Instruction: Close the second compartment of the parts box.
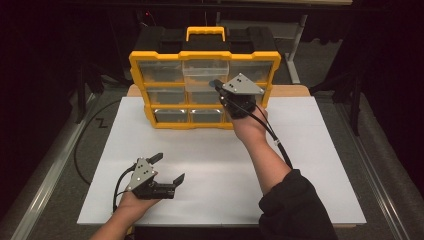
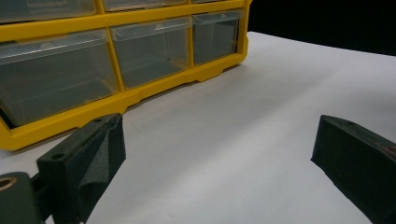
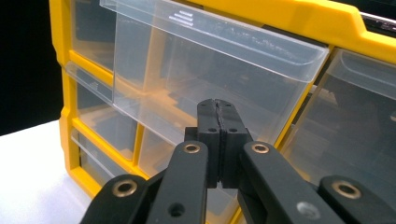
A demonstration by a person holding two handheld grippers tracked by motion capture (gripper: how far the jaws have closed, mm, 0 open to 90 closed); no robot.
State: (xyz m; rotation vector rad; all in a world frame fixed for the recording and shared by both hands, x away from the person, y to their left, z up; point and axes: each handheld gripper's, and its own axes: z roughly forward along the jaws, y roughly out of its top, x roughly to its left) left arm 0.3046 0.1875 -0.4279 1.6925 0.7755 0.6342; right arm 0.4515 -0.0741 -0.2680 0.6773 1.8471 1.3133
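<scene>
High view, two grippers: right gripper (image 1: 218, 84) at clear drawer (image 1: 205, 69), left gripper (image 1: 169, 168) apart.

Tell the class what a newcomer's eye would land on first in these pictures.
First, the yellow drawer organizer with clear drawers, standing at the far edge of the white table. Next, its top middle drawer, which sticks out from the frame, with the right gripper closed in front of it. The left gripper rests open near the table's front left.

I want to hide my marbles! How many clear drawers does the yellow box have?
9: three rows of three in the yellow organizer. The top middle drawer is pulled out; the right gripper partly hides the right column.
</scene>
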